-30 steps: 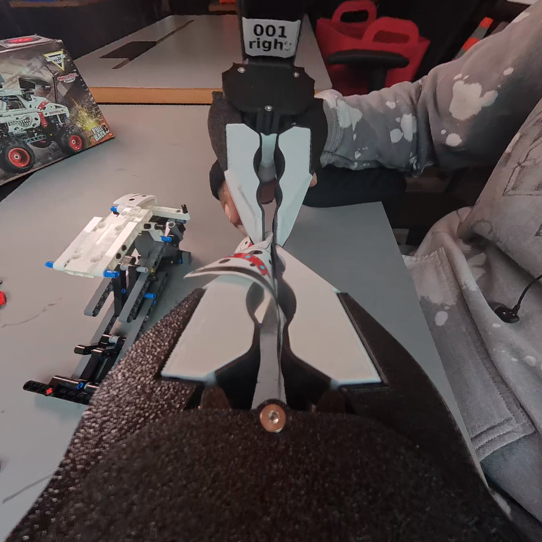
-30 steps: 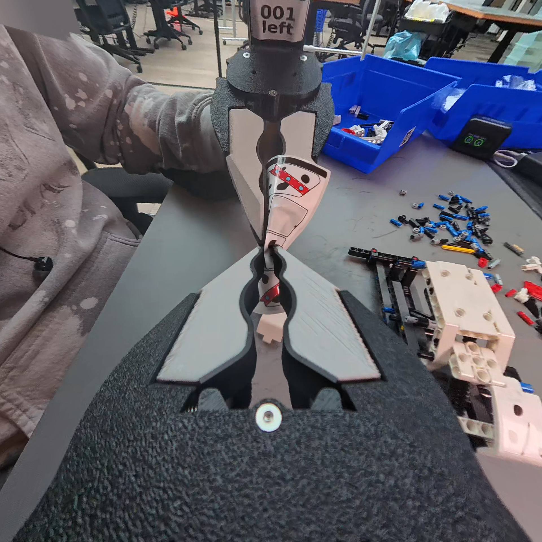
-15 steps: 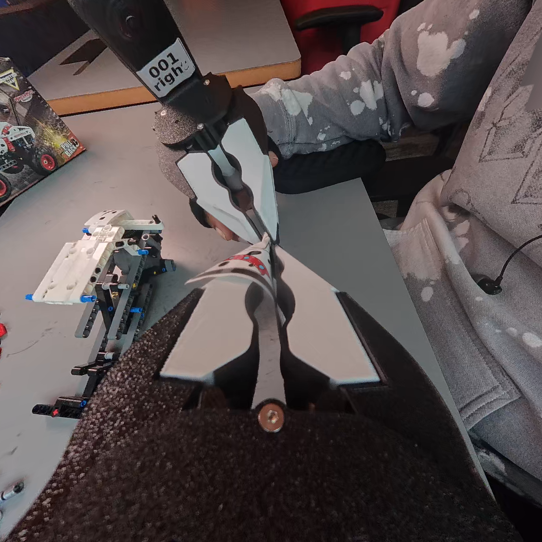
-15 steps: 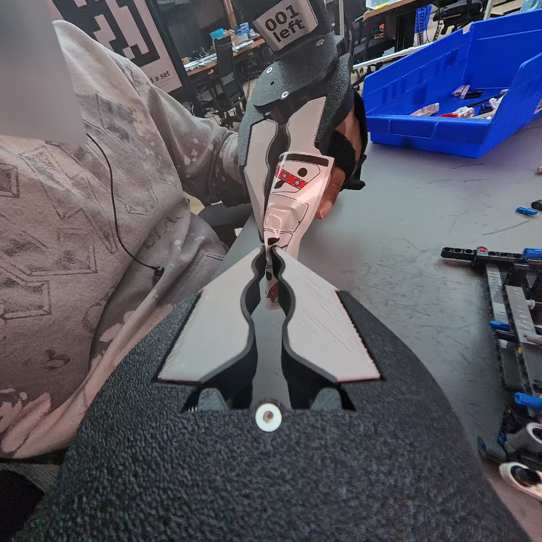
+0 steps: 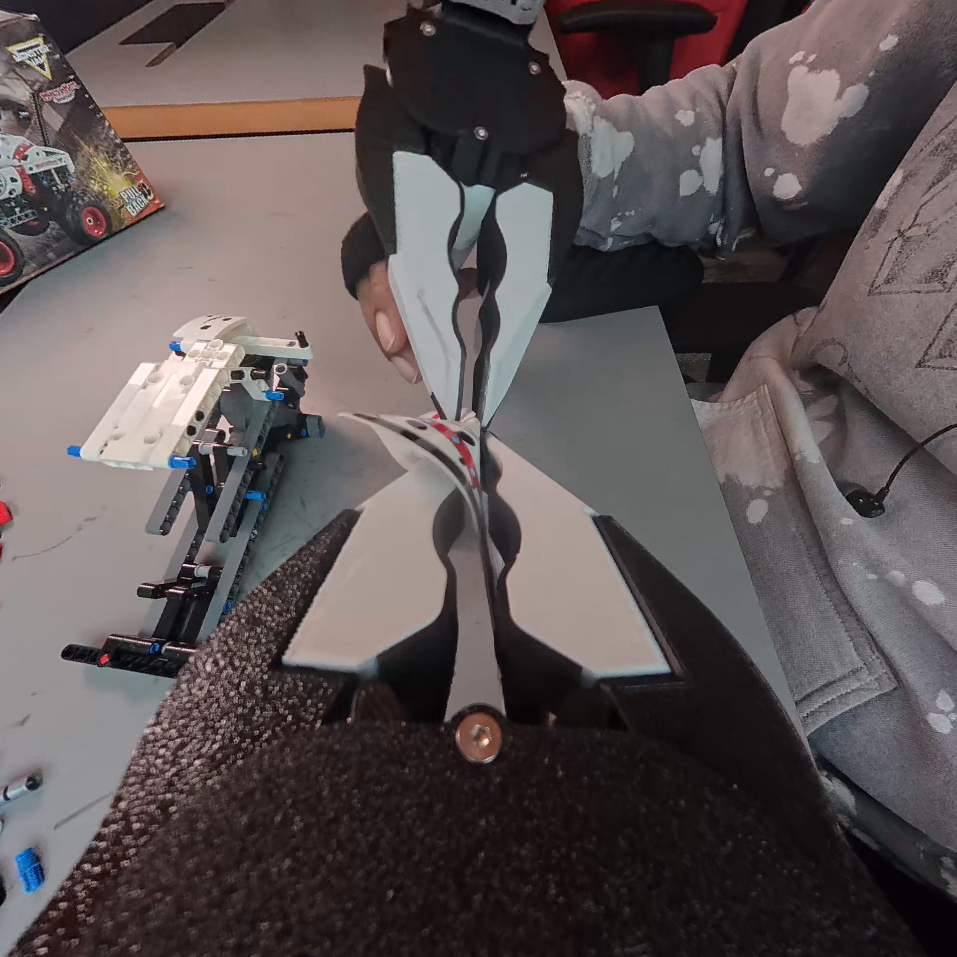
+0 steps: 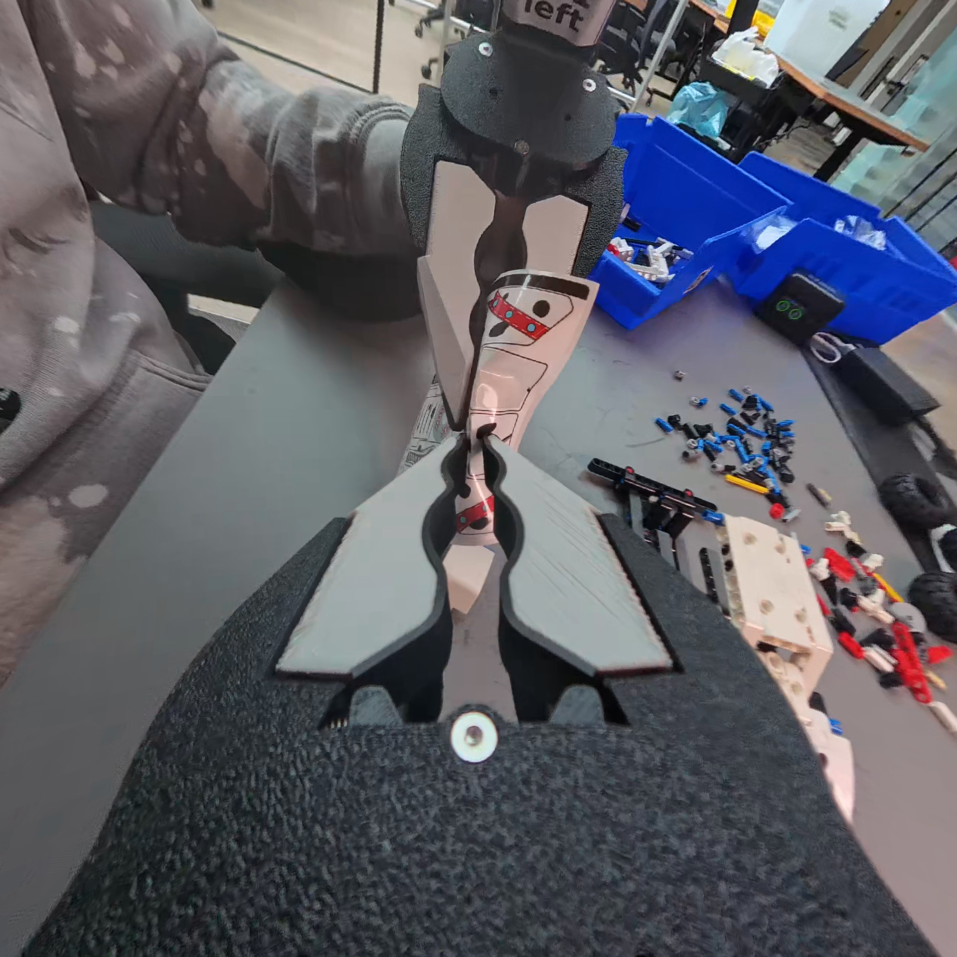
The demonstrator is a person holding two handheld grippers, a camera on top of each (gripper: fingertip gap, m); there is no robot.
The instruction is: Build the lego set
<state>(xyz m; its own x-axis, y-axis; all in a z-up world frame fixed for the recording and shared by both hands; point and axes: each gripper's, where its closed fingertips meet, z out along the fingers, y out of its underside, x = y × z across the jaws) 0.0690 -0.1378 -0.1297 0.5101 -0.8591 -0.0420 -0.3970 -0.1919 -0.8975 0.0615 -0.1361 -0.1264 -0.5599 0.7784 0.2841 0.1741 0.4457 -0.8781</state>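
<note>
i clamp both sets of fingers on the sticker sheet [image 6: 510, 362], left gripper [image 5: 479, 466] and right gripper [image 6: 474, 440] tip to tip above the worktop [image 5: 259, 248], probably peeling a sticker for the half-built truck [image 5: 207, 440] waiting alongside.

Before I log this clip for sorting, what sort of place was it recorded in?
Probably a shared office or lab workspace, not a home. Beyond the grey table stand rolling office chairs and long desks, and blue parts bins of loose pieces sit at the table's far end.
</note>
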